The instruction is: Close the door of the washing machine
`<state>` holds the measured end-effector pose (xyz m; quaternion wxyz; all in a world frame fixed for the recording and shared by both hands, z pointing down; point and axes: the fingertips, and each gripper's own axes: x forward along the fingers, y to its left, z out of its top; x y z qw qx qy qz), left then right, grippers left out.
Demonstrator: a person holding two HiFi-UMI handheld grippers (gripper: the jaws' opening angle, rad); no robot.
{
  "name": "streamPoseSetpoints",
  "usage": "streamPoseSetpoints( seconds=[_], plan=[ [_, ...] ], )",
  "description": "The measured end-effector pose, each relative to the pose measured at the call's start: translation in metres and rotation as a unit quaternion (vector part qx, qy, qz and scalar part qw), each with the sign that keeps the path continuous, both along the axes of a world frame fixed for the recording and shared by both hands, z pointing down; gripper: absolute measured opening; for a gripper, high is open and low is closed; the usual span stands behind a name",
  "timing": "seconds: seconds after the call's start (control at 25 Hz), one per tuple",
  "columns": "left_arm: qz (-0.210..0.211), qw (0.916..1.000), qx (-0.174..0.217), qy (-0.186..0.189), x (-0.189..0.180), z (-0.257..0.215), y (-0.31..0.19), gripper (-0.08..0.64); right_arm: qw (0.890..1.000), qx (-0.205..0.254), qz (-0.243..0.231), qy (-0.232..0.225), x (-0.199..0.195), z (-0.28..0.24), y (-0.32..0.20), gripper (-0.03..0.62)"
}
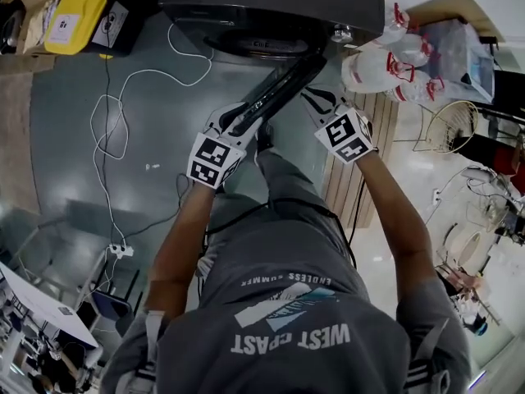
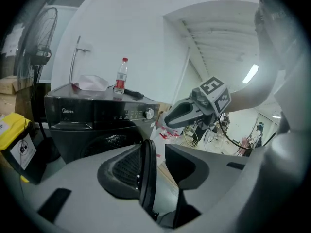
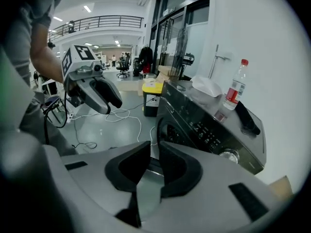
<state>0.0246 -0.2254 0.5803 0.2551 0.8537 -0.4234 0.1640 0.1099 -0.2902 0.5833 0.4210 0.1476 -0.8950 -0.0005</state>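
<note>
only the left gripper view shows me the left tongs [image 2: 158, 163] apart astride the door [image 2: 147, 176] rim, lower centre (right tongs [image 3: 156, 166] barely parted).

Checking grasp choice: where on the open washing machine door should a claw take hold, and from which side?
Probably the free rim of the washing machine door, farthest from the hinge, approached end-on from the person's side. The door stands swung out edgewise, so its thin rim fits between the left claw's jaws.
</note>
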Motion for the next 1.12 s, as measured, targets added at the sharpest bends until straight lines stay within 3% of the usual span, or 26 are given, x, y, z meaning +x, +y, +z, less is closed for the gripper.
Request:
streamPoseSetpoints(
  seconds=[0.32, 0.76, 1.12],
  plan=[
    [0.0, 0.9986, -0.052, -0.013, 0.018, 0.061, 0.005, 0.195, 0.992, -0.021, -0.101, 0.069, 0.0, 0.058, 0.01, 0.181],
    [-0.014, 0.9943, -0.1, -0.035, 0.04, 0.126, 0.003, 0.21, 0.966, 0.015, -0.209, 0.154, 0.01, 0.117, 0.012, 0.193],
    [-0.008, 0.9894, -0.121, -0.08, 0.045, 0.16, 0.008, 0.207, 0.95, 0.039, -0.247, 0.188, 0.012, 0.147, 0.009, 0.181]
  ],
)
